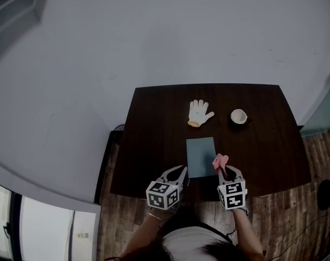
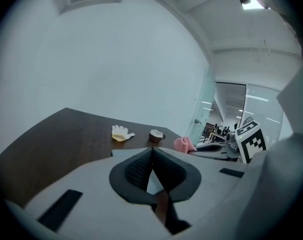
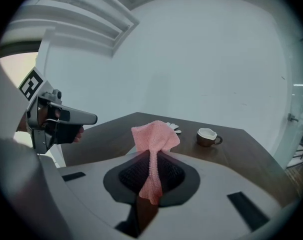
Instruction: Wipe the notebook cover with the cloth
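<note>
Two grippers flank the notebook (image 1: 201, 155), which lies flat on the near half of the table (image 1: 154, 124). Your right gripper (image 1: 226, 171) clamps the pink cloth (image 1: 220, 160) at the notebook's right edge — your left gripper (image 1: 179, 172) is closed, empty.

Dark wooden table (image 1: 154, 145), bearing grey notebook (image 1: 201, 156), white glove (image 1: 199, 113), small cup (image 1: 238, 116)

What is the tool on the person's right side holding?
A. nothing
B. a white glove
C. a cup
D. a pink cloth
D: in the right gripper view the pink cloth is pinched between the closed jaws of the right gripper, while the white glove and the cup lie untouched farther back on the table.
</note>
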`<state>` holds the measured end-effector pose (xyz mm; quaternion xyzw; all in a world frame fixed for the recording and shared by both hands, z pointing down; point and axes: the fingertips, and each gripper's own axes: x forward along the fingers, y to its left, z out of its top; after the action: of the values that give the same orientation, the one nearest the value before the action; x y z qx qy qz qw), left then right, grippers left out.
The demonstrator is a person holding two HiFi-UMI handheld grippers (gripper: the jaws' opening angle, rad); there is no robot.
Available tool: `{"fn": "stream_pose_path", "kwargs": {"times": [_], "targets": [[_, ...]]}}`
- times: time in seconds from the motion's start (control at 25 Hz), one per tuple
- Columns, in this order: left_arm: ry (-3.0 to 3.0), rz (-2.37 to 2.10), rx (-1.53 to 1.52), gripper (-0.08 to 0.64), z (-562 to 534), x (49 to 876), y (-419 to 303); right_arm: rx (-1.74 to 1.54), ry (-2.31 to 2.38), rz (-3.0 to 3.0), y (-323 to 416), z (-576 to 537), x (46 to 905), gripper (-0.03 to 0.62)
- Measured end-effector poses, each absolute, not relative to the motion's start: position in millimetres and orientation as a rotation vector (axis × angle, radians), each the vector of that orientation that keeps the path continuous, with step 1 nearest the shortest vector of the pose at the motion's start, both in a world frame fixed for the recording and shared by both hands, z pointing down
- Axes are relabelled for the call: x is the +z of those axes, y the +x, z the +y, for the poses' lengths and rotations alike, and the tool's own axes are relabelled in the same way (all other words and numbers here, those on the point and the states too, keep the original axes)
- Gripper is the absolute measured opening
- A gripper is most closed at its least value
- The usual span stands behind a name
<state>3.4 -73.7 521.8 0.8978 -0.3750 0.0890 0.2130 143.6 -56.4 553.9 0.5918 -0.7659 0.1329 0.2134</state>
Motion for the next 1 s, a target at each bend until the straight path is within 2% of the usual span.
{"fn": "stream_pose_path", "kwargs": {"times": [1.0], "targets": [[2.671,-1.098,0.09,0.018,-81.7,404.8,3.3,0.146,1.797,-2.377,109.2,-53.7,411.8,0.041]]}}
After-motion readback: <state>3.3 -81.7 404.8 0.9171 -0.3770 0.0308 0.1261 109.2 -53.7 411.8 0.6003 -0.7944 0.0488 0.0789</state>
